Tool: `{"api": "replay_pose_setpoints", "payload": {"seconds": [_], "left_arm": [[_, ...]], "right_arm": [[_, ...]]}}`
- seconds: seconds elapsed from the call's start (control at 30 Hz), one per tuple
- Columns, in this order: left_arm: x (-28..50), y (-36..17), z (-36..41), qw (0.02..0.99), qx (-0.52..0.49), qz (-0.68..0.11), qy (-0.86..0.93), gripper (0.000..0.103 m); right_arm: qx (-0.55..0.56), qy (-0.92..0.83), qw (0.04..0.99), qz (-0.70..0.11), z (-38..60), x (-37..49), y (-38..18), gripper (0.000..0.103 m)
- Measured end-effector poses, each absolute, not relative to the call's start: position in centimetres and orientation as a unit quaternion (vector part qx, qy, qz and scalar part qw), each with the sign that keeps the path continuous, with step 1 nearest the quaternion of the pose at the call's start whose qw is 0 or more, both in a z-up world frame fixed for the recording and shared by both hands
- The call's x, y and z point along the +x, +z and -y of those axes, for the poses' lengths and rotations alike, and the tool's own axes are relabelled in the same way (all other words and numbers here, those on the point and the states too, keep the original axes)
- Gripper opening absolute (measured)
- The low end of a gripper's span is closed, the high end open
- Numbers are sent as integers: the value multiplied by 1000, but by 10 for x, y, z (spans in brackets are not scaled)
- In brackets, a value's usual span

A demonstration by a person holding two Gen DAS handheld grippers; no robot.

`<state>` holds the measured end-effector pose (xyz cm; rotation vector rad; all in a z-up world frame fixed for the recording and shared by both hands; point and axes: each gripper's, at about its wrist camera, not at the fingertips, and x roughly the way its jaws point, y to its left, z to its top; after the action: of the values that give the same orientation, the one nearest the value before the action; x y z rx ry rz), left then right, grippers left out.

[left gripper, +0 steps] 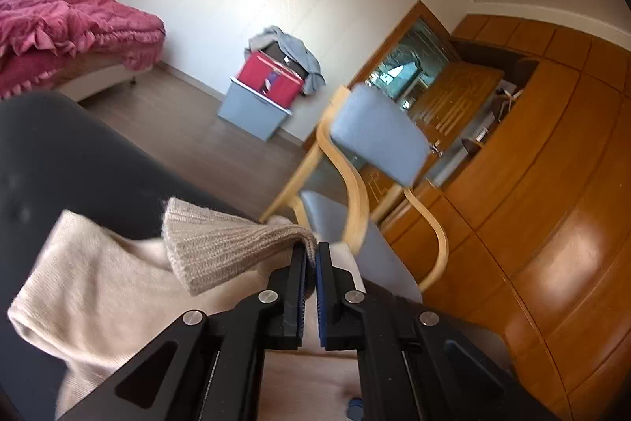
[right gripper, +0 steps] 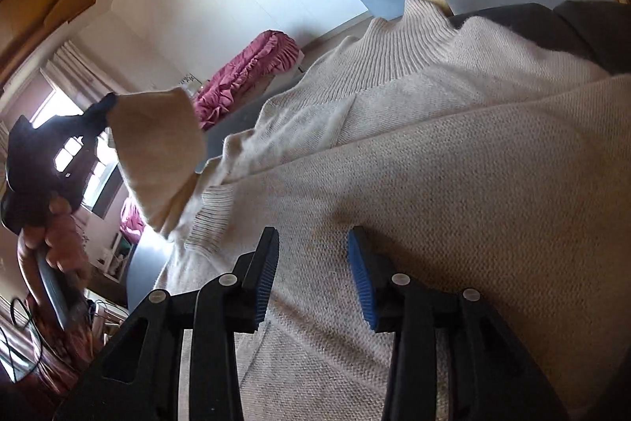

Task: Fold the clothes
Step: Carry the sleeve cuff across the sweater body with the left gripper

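A beige knitted sweater (right gripper: 434,164) lies spread over a dark grey surface (left gripper: 59,152). My left gripper (left gripper: 311,253) is shut on the ribbed cuff (left gripper: 221,243) of one sleeve and holds it lifted above the rest of the sweater (left gripper: 98,283). In the right wrist view that gripper (right gripper: 108,105) shows as a dark shape at the far left, held by a hand (right gripper: 59,235), with the sleeve end (right gripper: 157,145) hanging from it. My right gripper (right gripper: 313,239) is open just above the sweater's body, its blue pads apart with the knit lying under the gap.
A bentwood chair with blue-grey cushions (left gripper: 374,133) stands close beyond the surface's far edge. Wooden wardrobes (left gripper: 532,184) fill the right. A bed with a pink cover (left gripper: 71,22) is far left. A grey bin with a red box (left gripper: 268,85) stands by the wall.
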<state>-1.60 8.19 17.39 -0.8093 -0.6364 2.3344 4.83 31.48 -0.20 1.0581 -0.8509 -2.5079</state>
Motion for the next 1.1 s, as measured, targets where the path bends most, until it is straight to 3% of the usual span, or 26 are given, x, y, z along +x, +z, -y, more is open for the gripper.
{"api": "replay_pose_setpoints", "payload": {"seconds": [0.3,0.6,1.1], "left_arm": [[-10,133,-142,313,-351,240,849,3],[4,130,-182,351,-359,216,838,3],[13,84,-209,365,-410,195,813,3]], "right_arm": [[360,-868,148,309,-314,50,-4,40],[356,-867,149,316,-311,49,-4,40],[295,-869,109,383,-333,58,-4,40]]}}
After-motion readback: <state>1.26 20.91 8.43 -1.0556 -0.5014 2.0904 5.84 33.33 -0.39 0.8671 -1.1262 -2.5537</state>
